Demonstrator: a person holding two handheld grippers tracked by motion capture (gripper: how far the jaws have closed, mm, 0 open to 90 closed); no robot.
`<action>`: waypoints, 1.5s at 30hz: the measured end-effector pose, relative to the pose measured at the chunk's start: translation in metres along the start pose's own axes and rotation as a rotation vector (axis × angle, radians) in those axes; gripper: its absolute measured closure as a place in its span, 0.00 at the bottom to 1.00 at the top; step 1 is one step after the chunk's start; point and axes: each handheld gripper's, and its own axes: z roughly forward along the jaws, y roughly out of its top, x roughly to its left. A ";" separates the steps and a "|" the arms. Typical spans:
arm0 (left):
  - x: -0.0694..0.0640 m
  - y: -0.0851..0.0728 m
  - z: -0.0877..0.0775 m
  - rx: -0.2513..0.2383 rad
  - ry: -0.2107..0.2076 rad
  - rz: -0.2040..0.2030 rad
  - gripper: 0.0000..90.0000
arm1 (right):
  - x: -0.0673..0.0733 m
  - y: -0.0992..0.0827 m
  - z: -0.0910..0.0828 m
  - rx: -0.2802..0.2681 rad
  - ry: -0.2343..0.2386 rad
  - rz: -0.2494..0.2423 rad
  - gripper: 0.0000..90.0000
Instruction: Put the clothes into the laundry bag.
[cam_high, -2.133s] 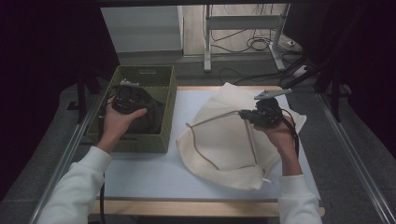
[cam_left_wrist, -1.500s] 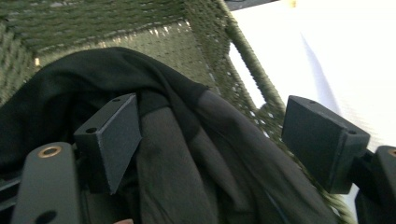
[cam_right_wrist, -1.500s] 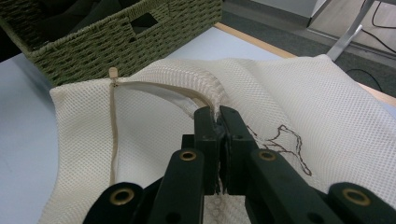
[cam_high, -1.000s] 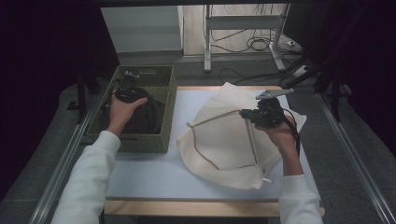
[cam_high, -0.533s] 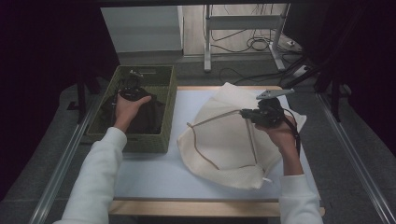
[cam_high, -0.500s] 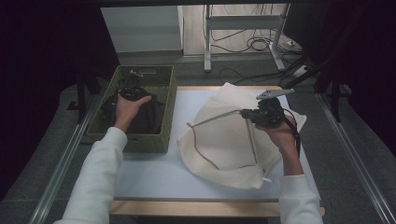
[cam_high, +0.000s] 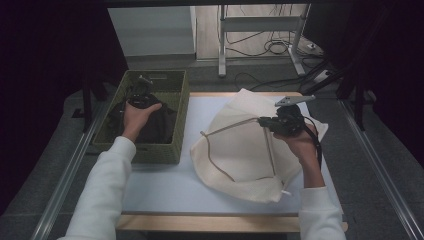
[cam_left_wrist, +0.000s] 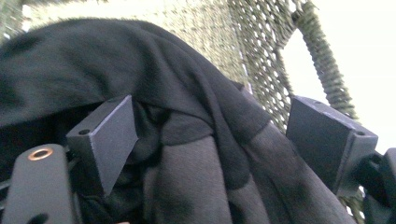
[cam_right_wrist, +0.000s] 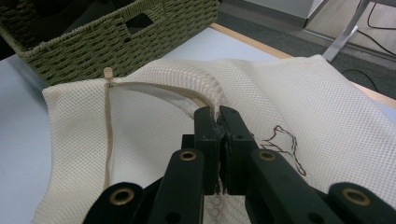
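In the right gripper view the right gripper (cam_right_wrist: 218, 116) has its jaws pressed together on the zippered edge of the cream mesh bag (cam_right_wrist: 299, 107), pinching a fold of the mesh and lifting that edge into a small raised arch above the rest of the bag. The zipper (cam_right_wrist: 109, 116) runs away from the pinch toward the green woven basket (cam_right_wrist: 116, 42), ending in a small pull tab near the basket's wall. In the high view the right gripper (cam_high: 274, 123) sits over the upper middle of the bag, which lies spread on the white tabletop (cam_high: 165, 185) just beside the basket, on its right. In the left gripper view the left gripper (cam_left_wrist: 210, 135) has its jaws spread wide, one on each side of a bulge of black cloth (cam_left_wrist: 187, 154), with the basket's woven wall rising behind the cloth. In the high view the left gripper (cam_high: 141, 92) reaches down inside the basket (cam_high: 160, 150), toward its far end, with the black cloth heaped in the basket below the hand. The basket stands on the left part of the tabletop, at its edge.
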 end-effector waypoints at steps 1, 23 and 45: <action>-0.003 0.000 0.003 0.008 0.005 0.011 0.18 | 0.000 0.000 0.000 -0.001 -0.001 0.001 0.96; 0.002 0.001 0.046 0.122 0.009 -0.015 0.16 | -0.002 -0.001 0.001 0.008 -0.016 0.013 0.96; 0.015 -0.003 0.042 0.111 0.000 0.140 0.68 | -0.005 -0.004 0.001 0.011 -0.023 0.026 0.96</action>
